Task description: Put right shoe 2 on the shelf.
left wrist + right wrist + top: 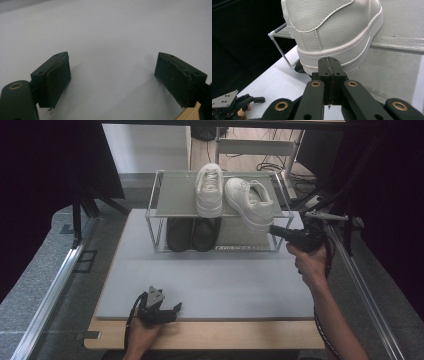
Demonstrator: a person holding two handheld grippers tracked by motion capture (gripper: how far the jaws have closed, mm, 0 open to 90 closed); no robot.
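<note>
At the right end of the rack's (pixel 159 210) top shelf, my right hand-held gripper (pixel 329 65) had its jaws pressed fully together, tips right against the heel sole of the angled white sneaker (pixel 248 202), nothing between them. That sneaker sat beside its twin (pixel 209 190), heel hanging over the shelf edge. My left hand-held gripper (pixel 175 309) rested wide apart and empty at the counter's (pixel 210 285) near edge.

Black shoes (pixel 192 234): toes hidden beneath the rack's upper shelf (pixel 175 195). White sneaker (pixel 332 32): front cut off at the frame's top edge.
</note>
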